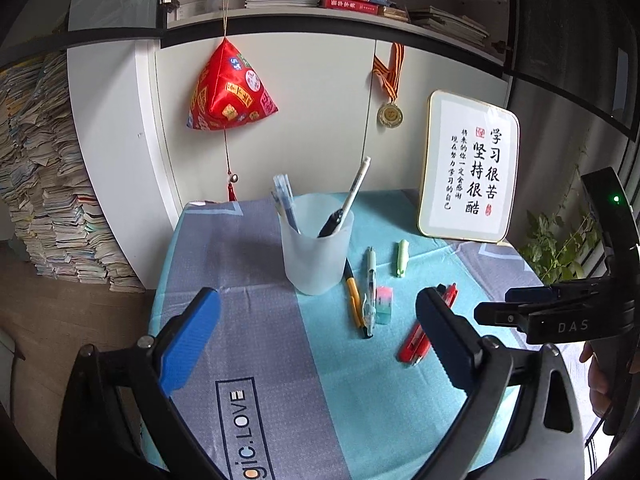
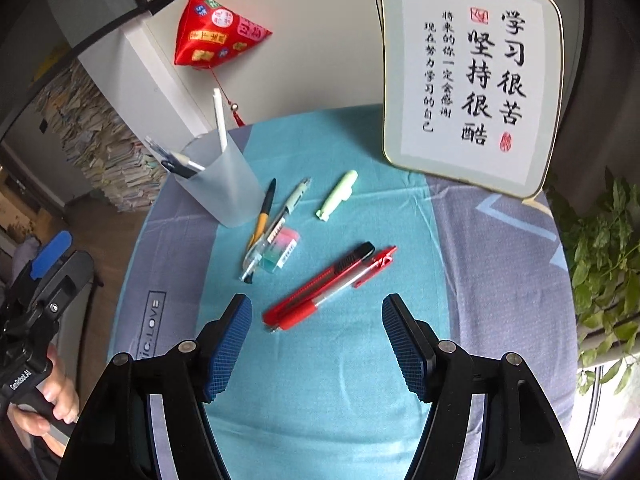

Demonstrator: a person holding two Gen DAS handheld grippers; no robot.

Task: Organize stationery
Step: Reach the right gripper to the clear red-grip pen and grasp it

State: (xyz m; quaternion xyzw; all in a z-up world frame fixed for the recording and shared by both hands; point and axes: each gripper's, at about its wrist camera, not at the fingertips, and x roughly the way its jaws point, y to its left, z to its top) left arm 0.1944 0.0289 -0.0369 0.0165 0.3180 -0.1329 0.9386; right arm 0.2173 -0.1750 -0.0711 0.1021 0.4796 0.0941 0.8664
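A frosted plastic cup stands on the table with several pens in it. Beside it lie a yellow-and-black pen, a clear gel pen, a pink-and-green eraser, a pale green highlighter, a red utility knife and a red pen. My left gripper is open and empty, in front of the cup. My right gripper is open and empty, just before the red knife and pen.
A framed calligraphy board leans at the table's back right. A red hanging ornament and a medal hang on the white cabinet behind. A plant stands right. Paper stacks are on the left.
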